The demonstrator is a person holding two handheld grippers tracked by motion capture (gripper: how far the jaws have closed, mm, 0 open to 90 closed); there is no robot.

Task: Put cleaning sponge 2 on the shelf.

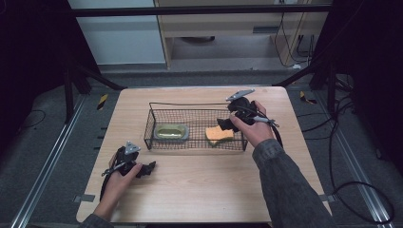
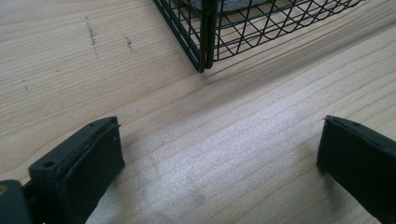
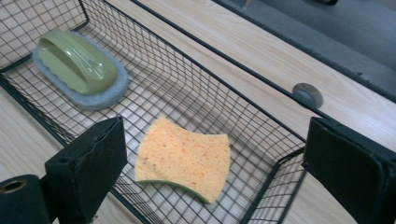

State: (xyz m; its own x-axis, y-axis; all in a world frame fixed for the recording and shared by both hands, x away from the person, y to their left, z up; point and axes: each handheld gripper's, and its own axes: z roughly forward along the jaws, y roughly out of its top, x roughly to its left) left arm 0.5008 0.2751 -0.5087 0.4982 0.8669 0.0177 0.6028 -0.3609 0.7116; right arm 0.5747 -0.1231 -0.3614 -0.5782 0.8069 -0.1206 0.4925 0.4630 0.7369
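Right gripper (image 1: 227,124) poised above the right end of the black wire basket (image 1: 151,124), jaws spread wide with nothing between them, released. Directly below and just ahead of those jaws, orange sponge (image 3: 184,158) with a green underside, lying flat on the basket's mesh floor, untouched by either pad. In the right gripper view, sponge framed between the 2 black pads (image 3: 88,163), nearer the left 1. Farther along the basket, well beyond the sponge toward the opposite end, green-handled scrubber (image 3: 77,65) on a grey pad, also resting flat on the mesh. Past the right jaw, over the basket's far wall, a small grey round disc (image 3: 308,94) set in the wooden table (image 1: 199,190).

Left gripper (image 1: 151,167) held low over bare tabletop, near the front left corner of the basket and clear of it. Jaws standing far apart, empty, released; only wood grain between them in the left gripper view. Basket corner (image 2: 205,46) ahead of these jaws, well apart from both pads. Left gripper gripped by the left hand (image 1: 121,178), forearm entering from the bottom edge.
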